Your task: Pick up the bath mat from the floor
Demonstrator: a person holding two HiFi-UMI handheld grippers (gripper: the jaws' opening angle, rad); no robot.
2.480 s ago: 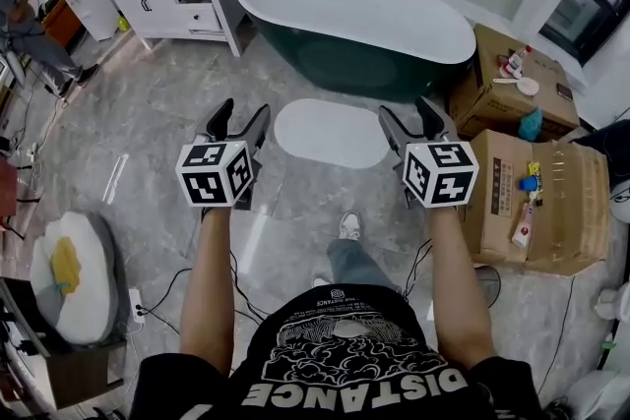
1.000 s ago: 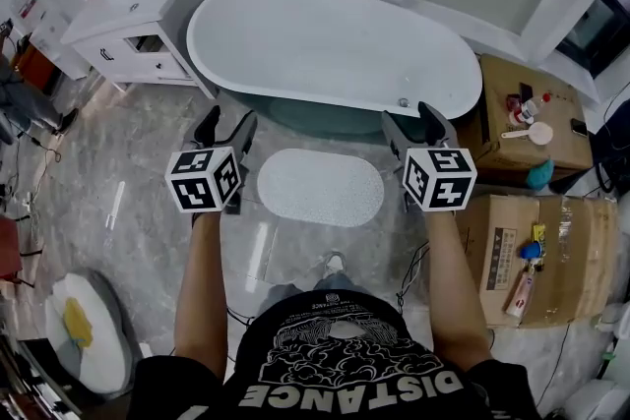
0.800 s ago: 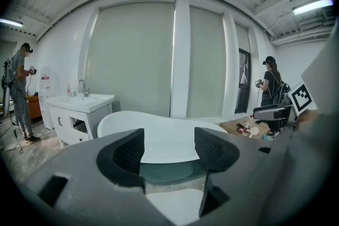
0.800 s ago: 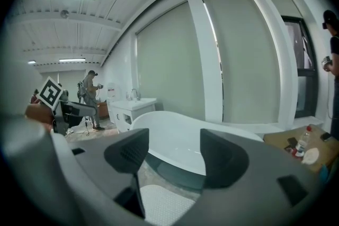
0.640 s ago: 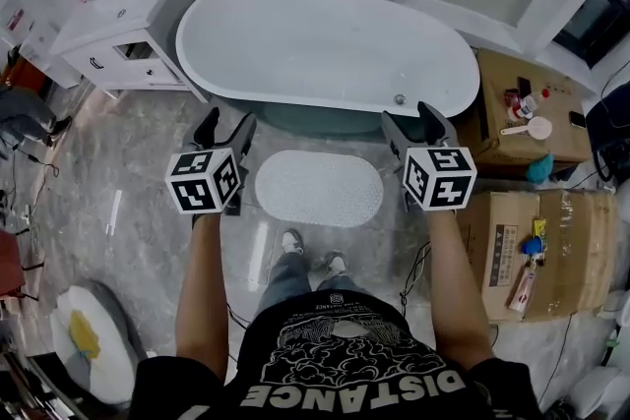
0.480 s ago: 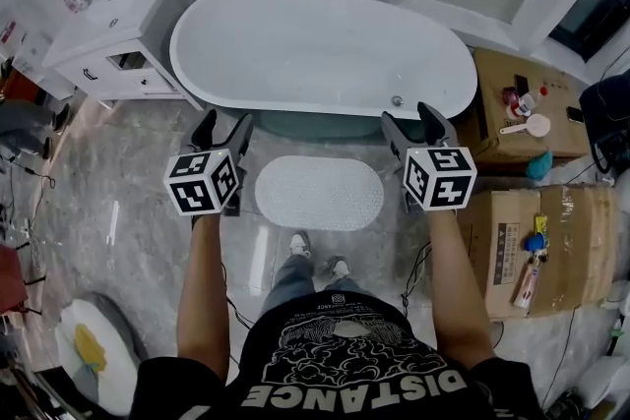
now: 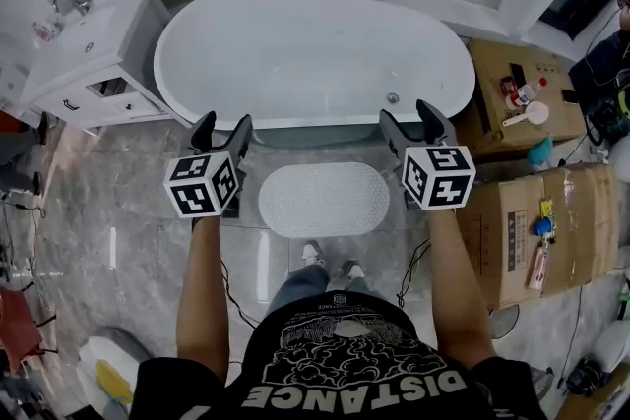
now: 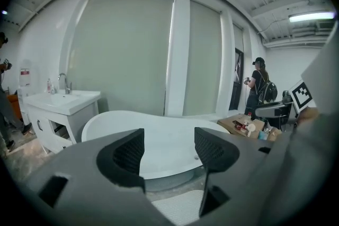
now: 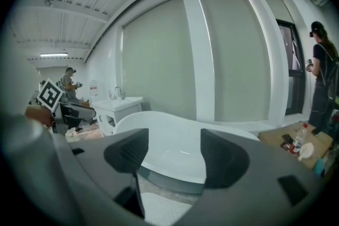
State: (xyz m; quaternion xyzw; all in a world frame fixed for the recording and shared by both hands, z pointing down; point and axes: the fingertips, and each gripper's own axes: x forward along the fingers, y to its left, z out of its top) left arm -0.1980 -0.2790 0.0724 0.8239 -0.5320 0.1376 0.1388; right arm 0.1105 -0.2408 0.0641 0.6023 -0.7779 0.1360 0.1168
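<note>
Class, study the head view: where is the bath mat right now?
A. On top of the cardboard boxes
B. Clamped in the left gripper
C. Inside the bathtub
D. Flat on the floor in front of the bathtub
D: the bath mat lies flat on the floor beside the bathtub, while the left gripper and right gripper are open and empty.

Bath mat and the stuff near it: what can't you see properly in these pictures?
- Bath mat: whole in the head view; in the left gripper view only a corner shows, the left gripper hides the rest.
- Mat's underside: no view shows it; it lies flat on the floor.
- Small things on the cardboard box: head view, too small to name.
- Shoes: head view, partly hidden by the person's legs.
</note>
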